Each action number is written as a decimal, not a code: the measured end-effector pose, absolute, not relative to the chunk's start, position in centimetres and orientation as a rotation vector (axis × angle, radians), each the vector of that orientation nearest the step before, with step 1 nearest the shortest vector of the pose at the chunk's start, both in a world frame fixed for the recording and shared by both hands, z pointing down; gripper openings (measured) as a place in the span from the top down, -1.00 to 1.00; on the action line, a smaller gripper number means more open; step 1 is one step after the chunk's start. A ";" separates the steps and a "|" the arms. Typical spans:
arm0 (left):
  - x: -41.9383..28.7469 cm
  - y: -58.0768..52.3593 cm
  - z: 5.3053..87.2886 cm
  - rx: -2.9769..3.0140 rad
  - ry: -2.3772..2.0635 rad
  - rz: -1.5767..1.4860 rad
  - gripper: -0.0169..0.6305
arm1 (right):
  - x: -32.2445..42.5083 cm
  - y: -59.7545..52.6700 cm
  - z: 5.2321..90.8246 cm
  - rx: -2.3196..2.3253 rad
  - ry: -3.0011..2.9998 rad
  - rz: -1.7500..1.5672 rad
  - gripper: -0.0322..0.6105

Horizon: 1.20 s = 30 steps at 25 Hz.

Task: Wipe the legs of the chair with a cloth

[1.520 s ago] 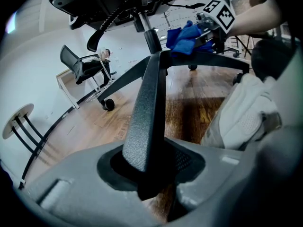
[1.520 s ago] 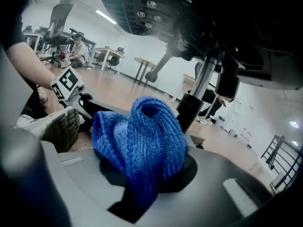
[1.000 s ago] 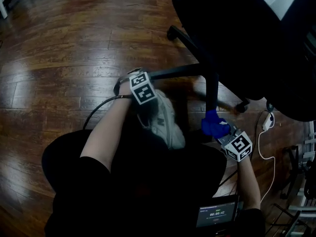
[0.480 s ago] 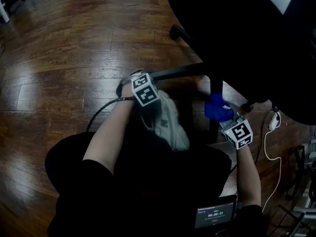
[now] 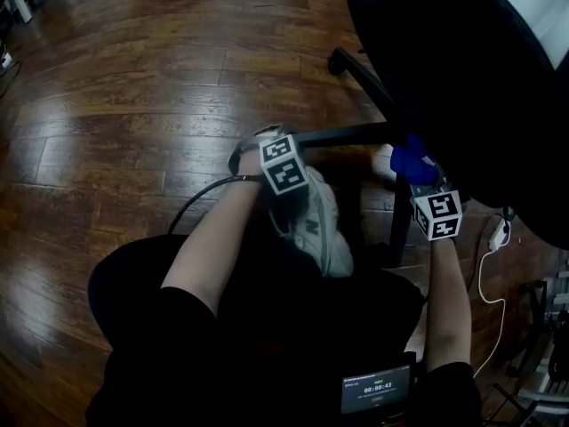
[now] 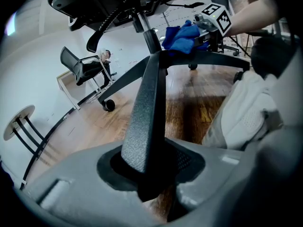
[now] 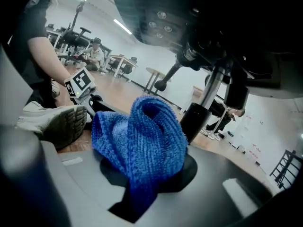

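While your left gripper (image 6: pixel 147 183) is clamped on the chair leg (image 6: pixel 149 103) near its outer end, the base is braced. That grip looks sound.

Your right gripper (image 7: pixel 142 193) is pinching the blue cloth (image 7: pixel 142 141), which stands up from the jaws in a loose bunch. The cloth sits at the hub end of the legs, just beside the black central column (image 7: pixel 196 119) and under the seat (image 5: pixel 480 78). Whether the fabric actually bears on a leg cannot be confirmed from any view.

Judged from this position, the step in hand is starting a wiping pass from the hub.

Recommendations:
- Press the bunched face down onto the top of the leg before you draw it, so the fabric wipes and the jaw tips do not scrape the finish.
- Run the stroke along the leg's length, outward from the hub, then roll your wrist to take each side face.
- Stop short of your left gripper and of the shoe (image 5: pixel 316 225) beside it.
- Watch for the loose folds snagging at the column.
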<state>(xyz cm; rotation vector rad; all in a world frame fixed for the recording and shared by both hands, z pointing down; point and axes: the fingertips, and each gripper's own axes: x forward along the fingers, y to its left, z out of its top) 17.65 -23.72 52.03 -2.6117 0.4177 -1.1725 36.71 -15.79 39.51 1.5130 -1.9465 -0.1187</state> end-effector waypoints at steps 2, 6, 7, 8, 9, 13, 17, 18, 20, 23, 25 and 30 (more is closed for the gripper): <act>17.6 -23.6 52.1 -2.612 0.415 -1.176 0.49 | 36.0 -13.6 40.1 1.478 -2.002 -0.073 0.67; 17.5 -23.7 52.2 -2.606 0.417 -1.182 0.49 | 33.3 -6.0 42.0 1.274 -2.161 0.070 0.67; 17.5 -23.7 52.2 -2.606 0.418 -1.182 0.49 | 32.5 -3.8 42.5 1.214 -2.187 0.110 0.67; 17.4 -23.7 52.2 -2.606 0.418 -1.182 0.49 | 31.9 -1.8 43.0 1.158 -2.204 0.143 0.67; 17.4 -23.7 52.3 -2.606 0.419 -1.182 0.49 | 31.2 -0.2 43.5 1.107 -2.212 0.166 0.67; 17.3 -23.8 52.2 -2.611 0.436 -1.184 0.49 | 30.2 1.9 44.1 1.021 -2.212 0.153 0.67; 17.4 -23.8 52.2 -2.610 0.433 -1.184 0.49 | 30.6 0.2 43.8 1.033 -2.250 0.106 0.67; 17.4 -23.8 52.2 -2.607 0.431 -1.183 0.49 | 31.0 -1.0 43.5 1.060 -2.263 0.109 0.67; 17.4 -23.9 52.1 -2.605 0.431 -1.178 0.49 | 32.2 -4.4 42.5 1.133 -2.254 0.086 0.67; 17.5 -23.8 52.1 -2.610 0.437 -1.174 0.49 | 34.8 -10.5 40.9 1.293 -2.193 0.042 0.67; 17.6 -23.7 52.1 -2.611 0.433 -1.174 0.49 | 36.2 -13.8 39.9 1.412 -2.166 0.046 0.67; 17.6 -23.8 52.1 -2.605 0.419 -1.172 0.49 | 37.0 -15.8 39.2 1.547 -2.068 -0.002 0.67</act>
